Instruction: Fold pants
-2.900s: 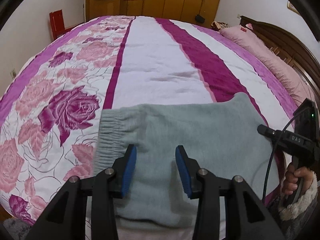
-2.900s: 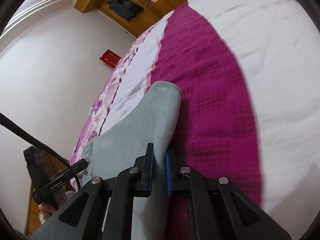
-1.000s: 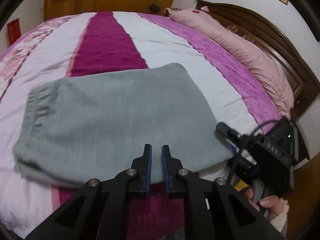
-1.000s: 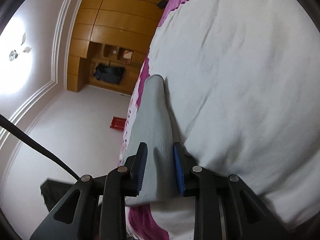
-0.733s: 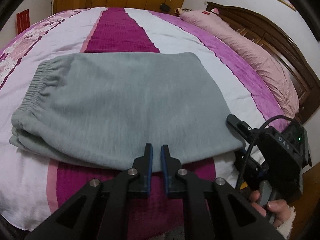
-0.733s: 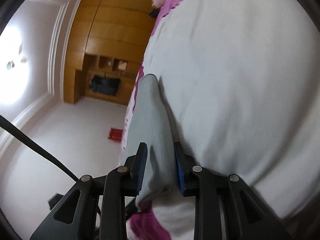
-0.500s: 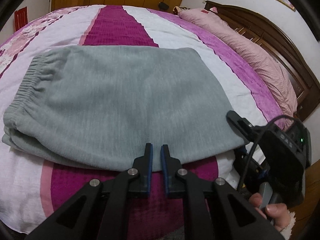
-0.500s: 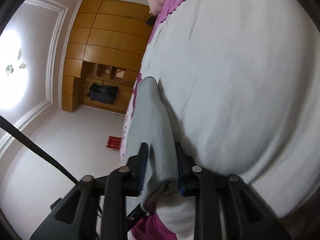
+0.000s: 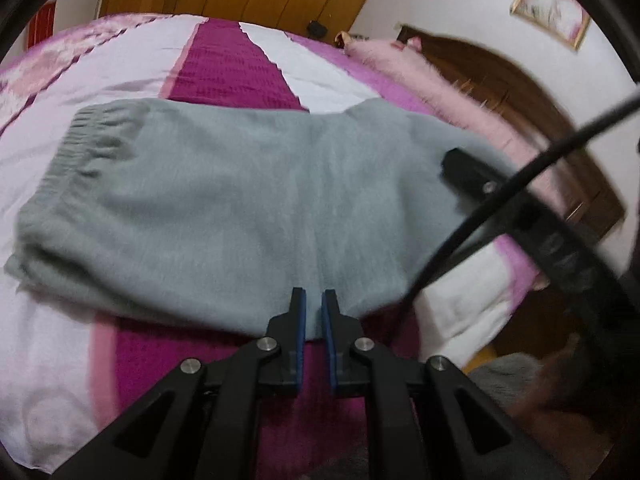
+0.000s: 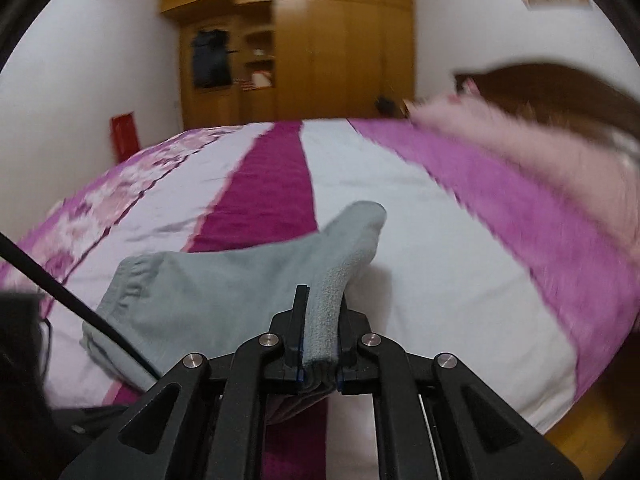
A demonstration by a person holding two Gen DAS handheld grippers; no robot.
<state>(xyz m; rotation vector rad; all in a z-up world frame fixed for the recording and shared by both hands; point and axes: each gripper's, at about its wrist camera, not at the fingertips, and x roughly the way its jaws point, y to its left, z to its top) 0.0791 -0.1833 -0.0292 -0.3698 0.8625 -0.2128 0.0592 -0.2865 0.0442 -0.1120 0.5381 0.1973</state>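
Grey sweatpants are lying folded across the striped magenta-and-white bedspread, elastic waistband bunching toward the left side. Right gripper is pinching the stacked fold at the pants' right edge, the grey fabric sitting thick between its blue pads. Left gripper is hovering at the near edge of the pants, its jaws drawn nearly together and gripping nothing. Pink pillow is resting by the wooden headboard.
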